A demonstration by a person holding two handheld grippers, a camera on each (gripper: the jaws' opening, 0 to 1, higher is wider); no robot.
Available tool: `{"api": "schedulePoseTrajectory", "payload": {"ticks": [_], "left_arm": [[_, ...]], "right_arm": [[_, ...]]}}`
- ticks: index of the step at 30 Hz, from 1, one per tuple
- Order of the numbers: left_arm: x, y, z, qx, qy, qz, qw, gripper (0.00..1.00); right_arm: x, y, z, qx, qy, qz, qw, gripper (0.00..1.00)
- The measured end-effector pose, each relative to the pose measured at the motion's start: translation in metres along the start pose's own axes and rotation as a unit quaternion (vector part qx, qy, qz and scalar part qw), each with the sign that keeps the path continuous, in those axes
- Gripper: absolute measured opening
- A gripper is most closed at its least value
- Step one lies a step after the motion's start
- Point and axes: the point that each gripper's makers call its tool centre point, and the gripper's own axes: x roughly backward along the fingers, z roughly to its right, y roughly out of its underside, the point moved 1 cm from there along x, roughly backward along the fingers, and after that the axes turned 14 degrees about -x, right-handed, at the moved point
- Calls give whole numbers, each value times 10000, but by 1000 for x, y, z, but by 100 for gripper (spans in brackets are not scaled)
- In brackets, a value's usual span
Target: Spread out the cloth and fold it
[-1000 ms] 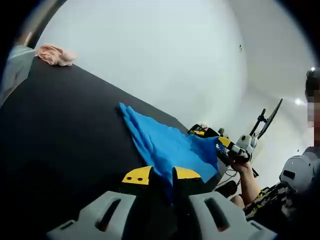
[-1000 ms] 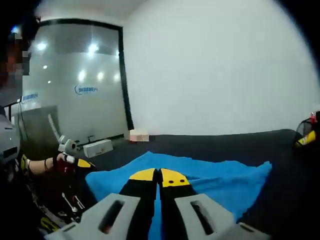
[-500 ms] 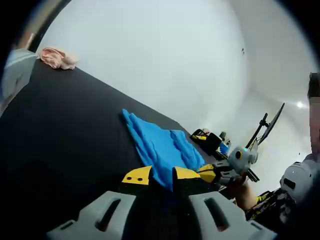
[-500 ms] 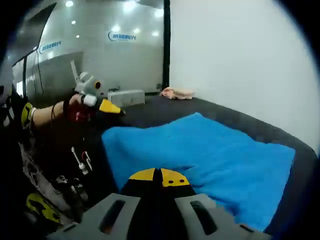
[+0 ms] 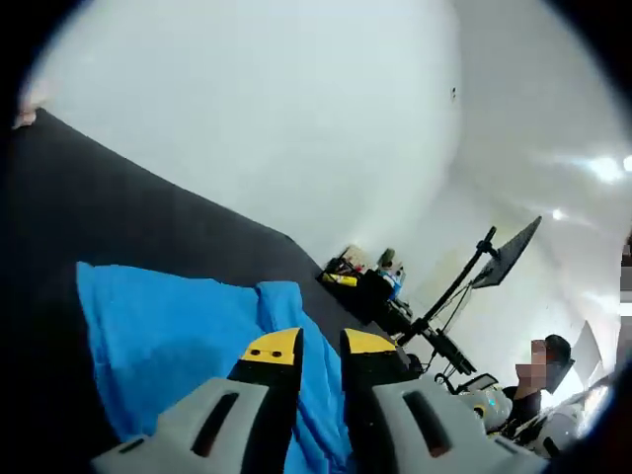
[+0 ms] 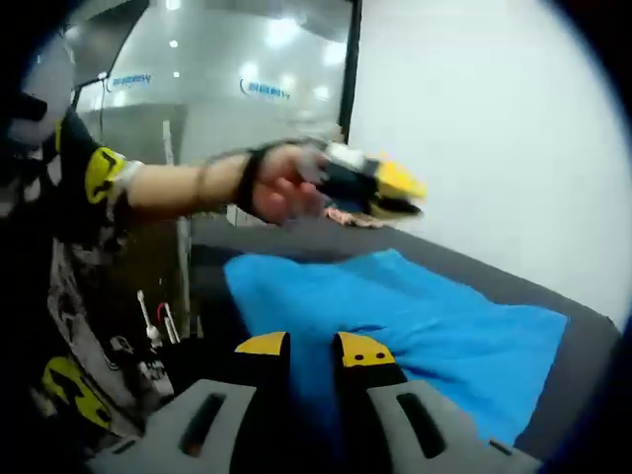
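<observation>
A blue cloth (image 5: 168,336) lies spread, with a few wrinkles, on the black table (image 5: 148,217). My left gripper (image 5: 318,346) hovers above it with a narrow gap between its jaws and nothing pinched. In the right gripper view the same cloth (image 6: 425,316) stretches away to the right. There a hand (image 6: 281,183) holds the left gripper (image 6: 400,193) in the air over the cloth's far side. My right gripper (image 6: 311,346) is open at the cloth's near edge, its jaws apart.
Small clutter (image 5: 360,276) sits at the table's far end, beside a stand with a dark panel (image 5: 484,267). A pink rag (image 6: 346,215) lies far back on the table. The person's sleeve (image 6: 99,178) and body fill the left of the right gripper view. A white wall rises behind.
My right gripper's jaws, shut on the cloth a second ago, now stand apart and the cloth lies on the table. The left gripper has lifted and swung over the cloth.
</observation>
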Motion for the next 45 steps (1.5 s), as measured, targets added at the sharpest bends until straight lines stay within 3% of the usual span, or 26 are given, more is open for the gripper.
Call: {"api": "schedulePoseTrajectory", "payload": {"ticks": [3, 8, 11, 16, 20, 24, 25, 28, 30, 31, 32, 33, 35, 38, 40, 42, 45], "left_arm": [[-38, 7, -9, 393, 96, -348, 9986, 16], [-104, 26, -49, 796, -482, -829, 9922, 14], [-127, 42, -61, 1207, -635, -1069, 9849, 14], [-150, 57, -61, 1180, -487, -1226, 9842, 13], [-162, 52, -64, 1315, -370, -1171, 9837, 13], [-167, 50, -65, 1431, -411, -1142, 9822, 13], [-164, 50, -65, 1273, -460, -1233, 9831, 13], [-148, 46, -71, 215, -669, -1503, 9861, 13], [-137, 52, -64, 298, -542, -1808, 9816, 13], [-132, 61, -61, 501, -482, -2132, 9745, 13], [-131, 64, -59, 602, -385, -2189, 9731, 13], [-136, 60, -57, 776, -319, -1991, 9764, 14], [-144, 58, -58, 1115, -269, -1809, 9768, 15], [-165, 56, -49, 1925, -17, -1403, 9712, 16], [-175, 59, -46, 1867, 3, -1411, 9722, 12], [-180, 63, -42, 1372, 76, -1533, 9786, 8], [-180, 61, -37, 1272, 10, -1562, 9795, 5]], "right_arm": [[31, -15, 22, 166, 504, 236, 9983, 16], [59, -13, 50, 59, 1041, 343, 9940, 16], [64, -1, 55, 229, 1260, 125, 9917, 16], [68, 14, 56, 319, 1295, -57, 9911, 16], [72, 7, 59, 124, 1328, 119, 9910, 16], [67, 0, 59, 339, 1405, 103, 9895, 16], [63, 0, 57, 432, 1391, 50, 9893, 16], [52, 3, 46, 637, 1183, -84, 9909, 16], [43, 9, 40, 866, 1054, -197, 9905, 16], [38, 12, 39, 880, 1021, -246, 9906, 16], [35, 14, 40, 866, 937, -267, 9915, 16], [33, 15, 39, 822, 875, -268, 9924, 16], [31, 13, 37, 750, 794, -199, 9938, 16], [34, 6, 38, 723, 795, -96, 9942, 16], [38, 1, 42, 721, 876, -19, 9935, 16], [38, 0, 47, 761, 995, 6, 9921, 16], [28, 5, 52, 863, 1137, -60, 9897, 16]]}}
